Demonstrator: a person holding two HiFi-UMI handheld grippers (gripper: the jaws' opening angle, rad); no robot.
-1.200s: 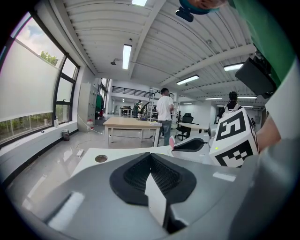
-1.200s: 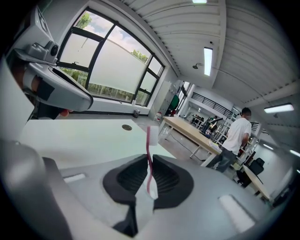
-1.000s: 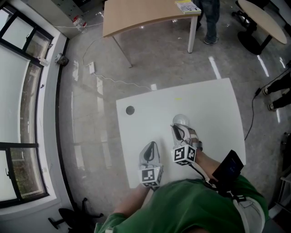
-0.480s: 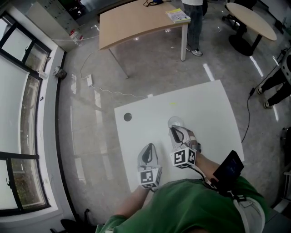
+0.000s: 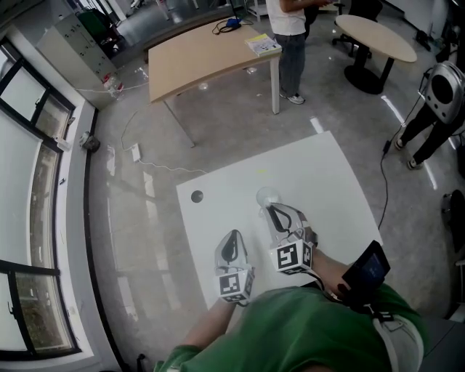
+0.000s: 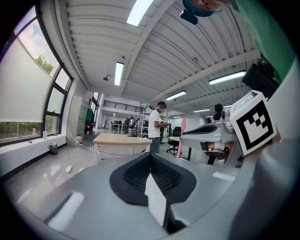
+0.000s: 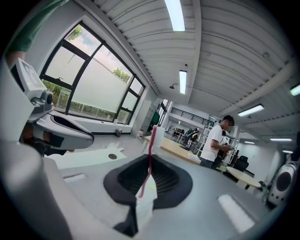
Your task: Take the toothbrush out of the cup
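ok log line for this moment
right gripper: shut on toothbrush | cup: upright on white table | left gripper: shut, empty

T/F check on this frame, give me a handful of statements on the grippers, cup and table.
1. The left gripper holds the toothbrush. False: its jaws are together with nothing between them; the pink toothbrush runs between the jaws of the right gripper.
2. The cup stands on the white table. True.
3. In the head view, the dark round spot lies right of the cup. False: it lies to the cup's left, near the table's left edge.
4. A person stands beside the wooden table. True.
5. The right gripper's jaws are wide apart. False: they are closed on the toothbrush.
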